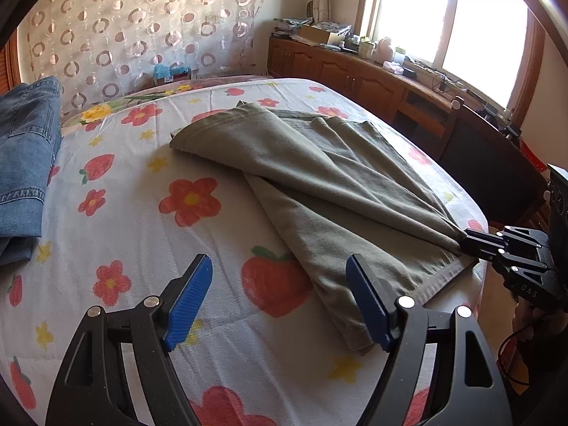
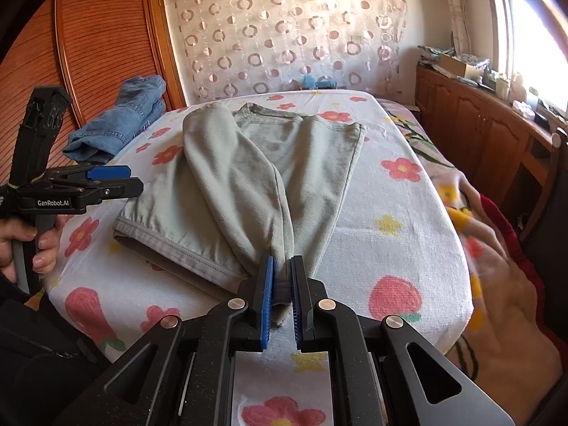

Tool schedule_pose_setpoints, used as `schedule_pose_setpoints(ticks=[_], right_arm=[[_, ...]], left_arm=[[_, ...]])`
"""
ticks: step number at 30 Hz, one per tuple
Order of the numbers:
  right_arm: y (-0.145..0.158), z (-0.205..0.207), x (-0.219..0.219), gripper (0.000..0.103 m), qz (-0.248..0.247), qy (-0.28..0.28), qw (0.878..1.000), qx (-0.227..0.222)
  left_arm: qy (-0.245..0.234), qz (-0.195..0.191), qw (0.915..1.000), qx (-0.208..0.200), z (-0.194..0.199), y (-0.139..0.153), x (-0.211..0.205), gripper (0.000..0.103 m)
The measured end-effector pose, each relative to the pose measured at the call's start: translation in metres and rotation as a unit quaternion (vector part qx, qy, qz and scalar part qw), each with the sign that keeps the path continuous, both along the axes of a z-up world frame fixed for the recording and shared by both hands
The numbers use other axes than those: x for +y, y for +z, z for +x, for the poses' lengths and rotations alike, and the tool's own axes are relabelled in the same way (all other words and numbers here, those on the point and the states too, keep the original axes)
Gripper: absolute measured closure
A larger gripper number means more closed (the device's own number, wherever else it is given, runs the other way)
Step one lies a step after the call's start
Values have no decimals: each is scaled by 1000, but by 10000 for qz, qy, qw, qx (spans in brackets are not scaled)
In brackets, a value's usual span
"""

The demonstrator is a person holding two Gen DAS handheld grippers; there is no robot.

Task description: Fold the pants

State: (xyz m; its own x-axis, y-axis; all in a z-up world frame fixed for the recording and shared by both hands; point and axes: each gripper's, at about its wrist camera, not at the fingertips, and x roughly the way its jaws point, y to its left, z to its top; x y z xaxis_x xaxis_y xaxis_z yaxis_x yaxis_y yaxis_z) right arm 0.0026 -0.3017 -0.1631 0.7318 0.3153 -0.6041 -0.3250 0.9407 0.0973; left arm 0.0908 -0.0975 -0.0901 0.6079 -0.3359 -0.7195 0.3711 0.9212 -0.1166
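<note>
Fingers (image 2: pixel 265 301) of right gripper (image 2: pixel 282 298) pinch pants (image 2: pixel 227 177) hem, lower centre | left gripper (image 1: pixel 280 301) spread, empty | pants mid-frame on bed (image 2: pixel 390 248), 1 leg crossed over | soft, limp, light; likely sags, so grip seams, hems

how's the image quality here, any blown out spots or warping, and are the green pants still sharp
Left wrist view: the window is blown out to white, the bed bows with fisheye warp and the frame corners go dark; the green pants stay sharp. Right wrist view: glare at the window on the right edge, the wardrobe curves, and the cloth in the right tongs is crisp.
</note>
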Motion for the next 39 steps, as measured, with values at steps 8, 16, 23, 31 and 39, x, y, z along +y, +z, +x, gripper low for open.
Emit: schedule_pose_setpoints(ticks=[8, 16, 23, 31, 39], right_arm=[[19, 2, -3, 80, -86, -143, 9998, -142], [66, 44, 17, 56, -115, 112, 9984, -546], [78, 106, 33, 56, -111, 547, 9977, -379], [65, 162, 52, 58, -593, 774, 9951, 140], [55, 196, 84, 58, -780, 915, 9917, 461]], left_arm=[[171, -103, 9994, -271, 0, 17, 15, 24], [315, -143, 9986, -400, 8, 30, 32, 24], [413, -155, 9979, -475, 12, 36, 41, 24], [450, -183, 9982, -358, 17, 24, 46, 25], [545, -226, 9978, -309, 16, 19, 54, 24]])
